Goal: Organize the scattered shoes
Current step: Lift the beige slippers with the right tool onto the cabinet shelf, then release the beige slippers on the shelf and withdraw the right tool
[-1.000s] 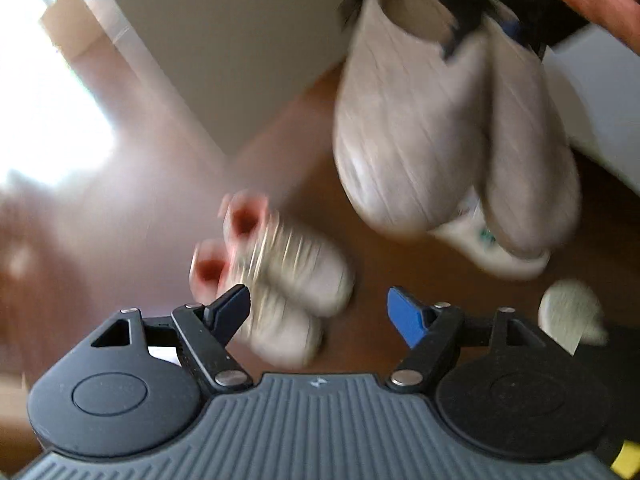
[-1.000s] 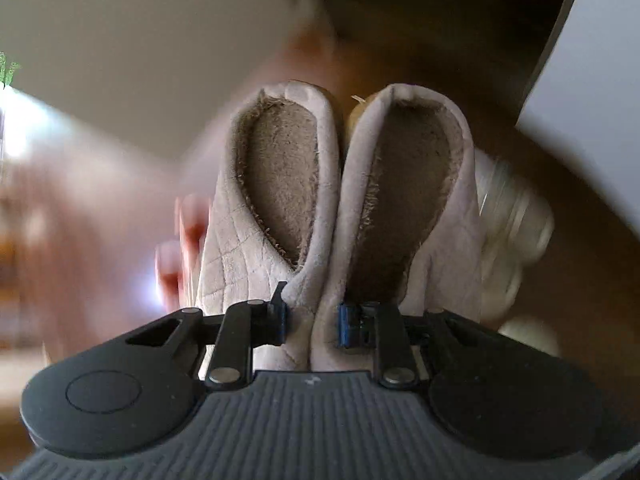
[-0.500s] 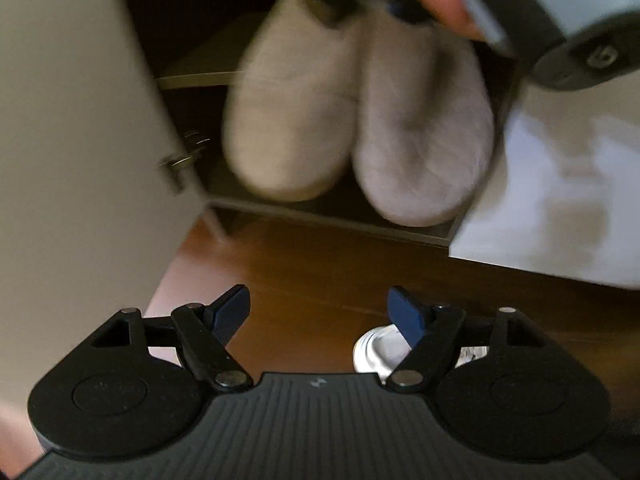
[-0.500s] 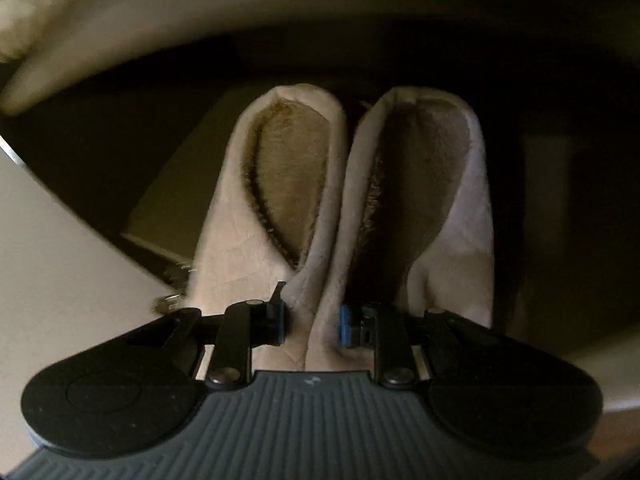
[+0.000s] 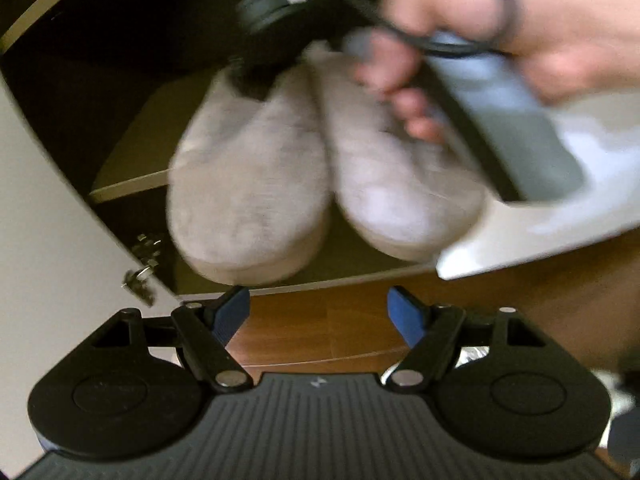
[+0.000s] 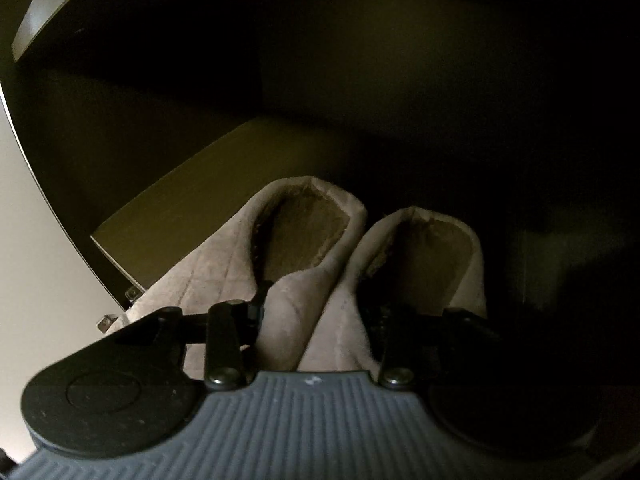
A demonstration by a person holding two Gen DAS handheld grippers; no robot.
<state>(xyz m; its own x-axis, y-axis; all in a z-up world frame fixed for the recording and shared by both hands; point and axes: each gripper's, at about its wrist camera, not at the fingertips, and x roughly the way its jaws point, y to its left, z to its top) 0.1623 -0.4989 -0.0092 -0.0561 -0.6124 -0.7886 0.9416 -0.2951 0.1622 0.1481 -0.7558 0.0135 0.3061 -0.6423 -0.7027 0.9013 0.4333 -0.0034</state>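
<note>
Two grey slippers (image 6: pixel 320 280) sit side by side, pinched together at their inner edges by the right claw (image 6: pixel 316 320). Its two fingers are clamped on the touching inner walls, one finger in each slipper's opening. From the right wrist view the slippers reach away from the claw toward twelve o'clock, their fuzzy brown linings facing up, inside a dark cabinet (image 6: pixel 360 80). A shelf (image 6: pixel 208 184) runs beneath them, toward ten o'clock.

In the left wrist view, the same slippers (image 5: pixel 320 184) hang blurred at twelve o'clock from the left claw (image 5: pixel 318 316), toes pointing toward it, well apart from its fingers. The left claw is spread wide with nothing between its blue pads (image 5: pixel 230 316). It hovers over brown wooden floor (image 5: pixel 320 332). A hand (image 5: pixel 500 28) at one o'clock grips the right tool's handle. A pale cabinet door (image 5: pixel 60 240) stands open at nine o'clock, a metal hinge (image 5: pixel 142 272) on its edge.
</note>
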